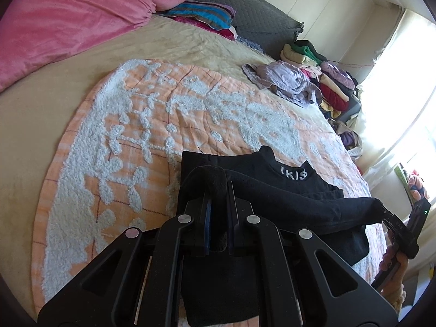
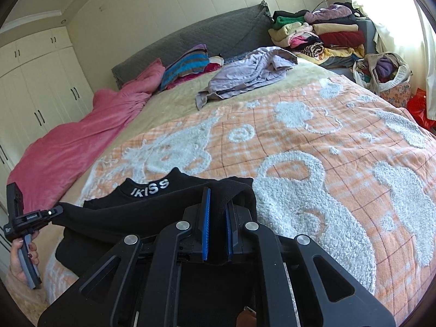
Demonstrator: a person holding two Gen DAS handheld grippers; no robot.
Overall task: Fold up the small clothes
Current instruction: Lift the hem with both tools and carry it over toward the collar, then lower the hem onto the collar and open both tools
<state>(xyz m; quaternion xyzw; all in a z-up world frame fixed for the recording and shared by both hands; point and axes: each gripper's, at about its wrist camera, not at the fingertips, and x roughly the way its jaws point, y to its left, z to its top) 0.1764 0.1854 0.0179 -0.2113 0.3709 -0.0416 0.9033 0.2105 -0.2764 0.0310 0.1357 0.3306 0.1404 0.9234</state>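
We hold the black knit top with white lettering [image 1: 286, 190], stretched between us: left gripper [image 1: 218, 188] and right gripper [image 2: 218, 204] each clamped on it, above the near orange-and-white tufted blanket [image 2: 313, 150].

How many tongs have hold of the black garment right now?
2. The left tongs pinch one end of the black garment, and the right tongs pinch its other end, stretching an edge between them above the orange blanket.

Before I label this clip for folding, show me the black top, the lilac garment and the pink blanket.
black top [image 2: 152, 207], right wrist view, chest below the lettered collar.
lilac garment [image 2: 245, 73], right wrist view, middle of the crumpled heap.
pink blanket [image 1: 60, 27], left wrist view, broad flat part.
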